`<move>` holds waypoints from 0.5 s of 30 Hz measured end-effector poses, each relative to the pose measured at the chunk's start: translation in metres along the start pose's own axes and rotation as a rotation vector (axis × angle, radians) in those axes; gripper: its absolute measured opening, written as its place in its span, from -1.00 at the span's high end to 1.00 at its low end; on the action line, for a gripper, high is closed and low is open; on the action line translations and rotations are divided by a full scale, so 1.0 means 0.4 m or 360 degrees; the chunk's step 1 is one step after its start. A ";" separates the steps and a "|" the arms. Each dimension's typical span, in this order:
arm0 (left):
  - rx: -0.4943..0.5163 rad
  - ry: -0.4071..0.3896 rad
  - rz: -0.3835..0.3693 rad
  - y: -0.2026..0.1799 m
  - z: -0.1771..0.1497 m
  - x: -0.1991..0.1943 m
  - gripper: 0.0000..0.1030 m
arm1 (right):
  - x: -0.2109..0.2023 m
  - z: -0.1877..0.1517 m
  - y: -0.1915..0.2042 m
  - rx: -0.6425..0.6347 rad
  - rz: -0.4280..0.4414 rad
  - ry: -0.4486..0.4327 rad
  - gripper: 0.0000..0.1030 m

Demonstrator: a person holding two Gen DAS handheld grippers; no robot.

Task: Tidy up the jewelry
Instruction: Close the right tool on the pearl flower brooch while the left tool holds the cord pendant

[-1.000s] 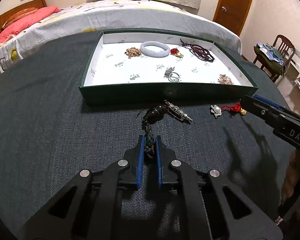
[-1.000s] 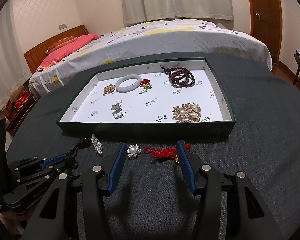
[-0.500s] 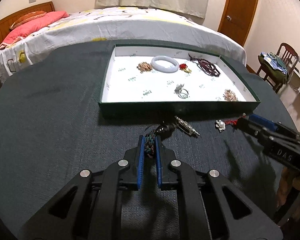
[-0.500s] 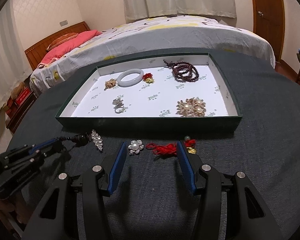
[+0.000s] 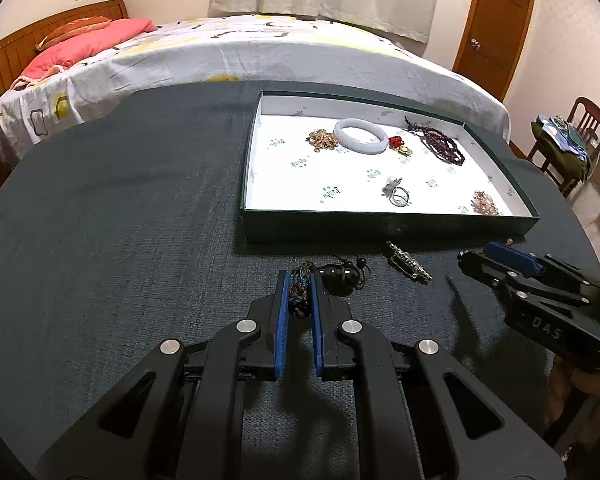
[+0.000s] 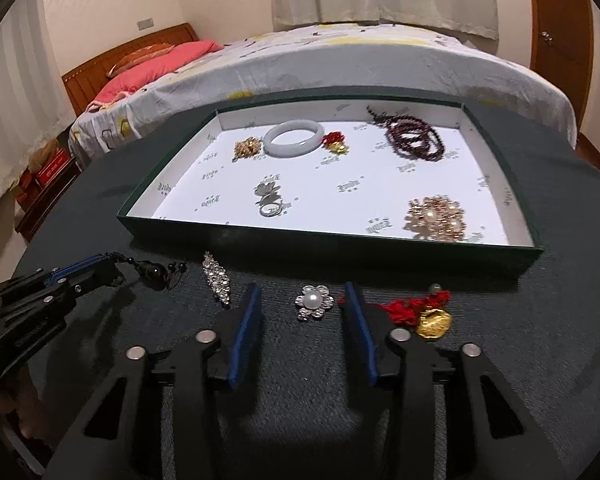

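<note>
As seen from my left wrist, left tool (image 5: 300,294) clenches the soft braided cord (image 5: 299,290) of a dark pendant (image 5: 340,276) trailing just ahead, limp. From my right wrist, right tool (image 6: 304,312) is closing around the pearl flower brooch (image 6: 314,302), pads clear; small, rigid, best pinched across its petals.

"DAS" in pale letters on the right gripper (image 5: 496,258) body, small repeated tray (image 5: 396,226) lining logos illegible

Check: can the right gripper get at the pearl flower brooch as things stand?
Probably yes. The pearl flower brooch lies flat on the table between the right gripper's closing jaws, not yet pinched. The red tassel charm sits just outside, so nothing blocks it.
</note>
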State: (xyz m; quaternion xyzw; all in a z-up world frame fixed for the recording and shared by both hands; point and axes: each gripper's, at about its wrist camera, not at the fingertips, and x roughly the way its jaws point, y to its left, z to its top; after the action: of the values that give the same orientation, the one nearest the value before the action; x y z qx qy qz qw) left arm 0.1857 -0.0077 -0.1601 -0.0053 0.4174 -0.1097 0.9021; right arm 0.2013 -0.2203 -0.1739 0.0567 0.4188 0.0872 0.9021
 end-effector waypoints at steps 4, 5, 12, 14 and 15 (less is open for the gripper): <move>-0.0008 0.0004 0.0001 0.005 0.001 0.002 0.80 | 0.003 -0.006 0.005 -0.0001 0.0014 0.0017 0.39; -0.0012 0.0006 0.0000 0.007 0.001 0.004 0.80 | -0.002 -0.008 0.005 0.0003 0.0021 0.0013 0.39; -0.0040 0.0010 -0.0006 0.017 0.003 0.006 0.80 | 0.002 -0.016 -0.002 0.0020 0.0028 0.0059 0.40; -0.0047 0.0010 -0.0010 0.019 0.003 0.005 0.80 | 0.001 -0.015 -0.005 0.0033 0.0023 0.0061 0.40; -0.0048 0.0009 -0.0010 0.019 0.003 0.006 0.80 | 0.000 -0.015 -0.007 0.0040 0.0022 0.0064 0.40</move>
State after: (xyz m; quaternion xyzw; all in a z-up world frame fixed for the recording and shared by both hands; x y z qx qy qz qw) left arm 0.1896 -0.0007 -0.1618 -0.0198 0.4216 -0.1062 0.9003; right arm 0.1971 -0.2229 -0.1782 0.0693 0.4374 0.0893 0.8922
